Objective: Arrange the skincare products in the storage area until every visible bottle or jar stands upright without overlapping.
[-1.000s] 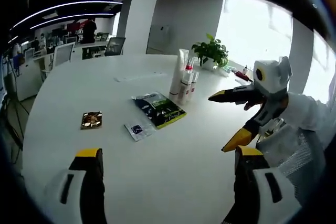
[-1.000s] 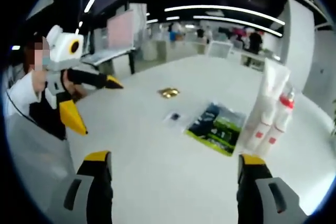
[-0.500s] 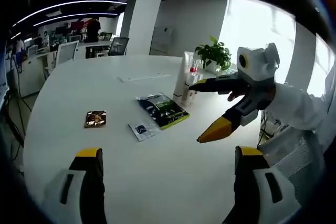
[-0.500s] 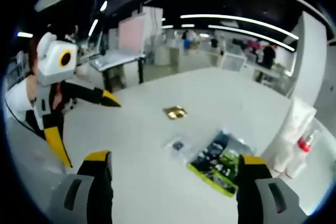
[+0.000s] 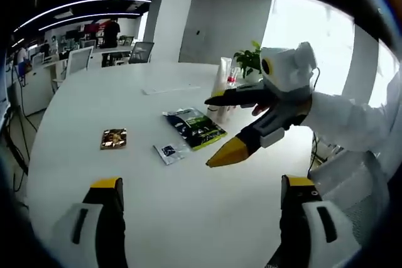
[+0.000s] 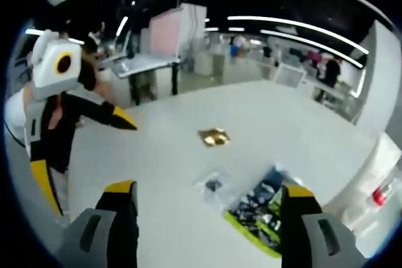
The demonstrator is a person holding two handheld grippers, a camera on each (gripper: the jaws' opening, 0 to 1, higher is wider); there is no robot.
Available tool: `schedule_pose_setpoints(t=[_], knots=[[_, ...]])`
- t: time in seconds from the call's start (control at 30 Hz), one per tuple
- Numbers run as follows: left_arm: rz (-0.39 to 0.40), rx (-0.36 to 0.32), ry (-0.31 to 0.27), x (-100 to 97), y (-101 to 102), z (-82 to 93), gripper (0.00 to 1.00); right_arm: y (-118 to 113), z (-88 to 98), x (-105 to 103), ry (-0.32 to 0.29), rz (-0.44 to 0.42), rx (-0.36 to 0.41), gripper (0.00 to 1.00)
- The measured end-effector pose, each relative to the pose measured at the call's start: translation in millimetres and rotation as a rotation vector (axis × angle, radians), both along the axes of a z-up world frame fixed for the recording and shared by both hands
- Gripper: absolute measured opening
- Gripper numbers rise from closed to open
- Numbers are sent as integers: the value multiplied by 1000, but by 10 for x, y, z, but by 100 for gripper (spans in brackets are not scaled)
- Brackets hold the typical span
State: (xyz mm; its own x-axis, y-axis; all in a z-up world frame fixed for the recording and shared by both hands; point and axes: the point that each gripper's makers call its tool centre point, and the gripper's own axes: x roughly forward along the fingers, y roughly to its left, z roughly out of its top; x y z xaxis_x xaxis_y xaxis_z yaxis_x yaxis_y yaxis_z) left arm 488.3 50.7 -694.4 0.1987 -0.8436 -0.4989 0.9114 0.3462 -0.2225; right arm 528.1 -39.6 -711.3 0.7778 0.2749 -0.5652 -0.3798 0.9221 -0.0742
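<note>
A tall white tube [image 5: 220,81] and a spray bottle with a red cap [image 5: 230,85] stand upright together on the white round table [image 5: 94,105]. In the right gripper view the tube [image 6: 369,179] and the red cap [image 6: 380,196] sit at the right edge. My right gripper [image 5: 215,128] hangs open above the table in front of the bottles, holding nothing. My left gripper [image 5: 201,183] is open and empty over the near table; it also shows in the right gripper view as the left gripper [image 6: 91,167], jaws spread.
A green-and-black packet [image 5: 193,127], a small clear sachet [image 5: 168,152] and a gold-brown packet [image 5: 114,138] lie flat mid-table. A potted plant [image 5: 251,61] stands behind the bottles. Desks, chairs and people are far off. A white sleeve [image 5: 352,120] reaches in from the right.
My right gripper has swept left and lower across the left gripper view, now in front of the bottles. The right gripper view has swung, so the bottles sit at its right edge.
</note>
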Motion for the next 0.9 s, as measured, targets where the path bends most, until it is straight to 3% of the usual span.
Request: schedule_pose_setpoints(t=[0.3,0.47,0.6,0.9], knots=[[0,14,0,35,16,-40,99,26,-147,203,30,3,5,89],[-2,9,0,36,14,-29,99,68,-208,293,52,35,9,74],[6,13,-1,43,29,-37,99,23,-232,393,47,21,0,76],[-17,19,0,-4,16,-45,99,10,-285,618,54,17,3,69]])
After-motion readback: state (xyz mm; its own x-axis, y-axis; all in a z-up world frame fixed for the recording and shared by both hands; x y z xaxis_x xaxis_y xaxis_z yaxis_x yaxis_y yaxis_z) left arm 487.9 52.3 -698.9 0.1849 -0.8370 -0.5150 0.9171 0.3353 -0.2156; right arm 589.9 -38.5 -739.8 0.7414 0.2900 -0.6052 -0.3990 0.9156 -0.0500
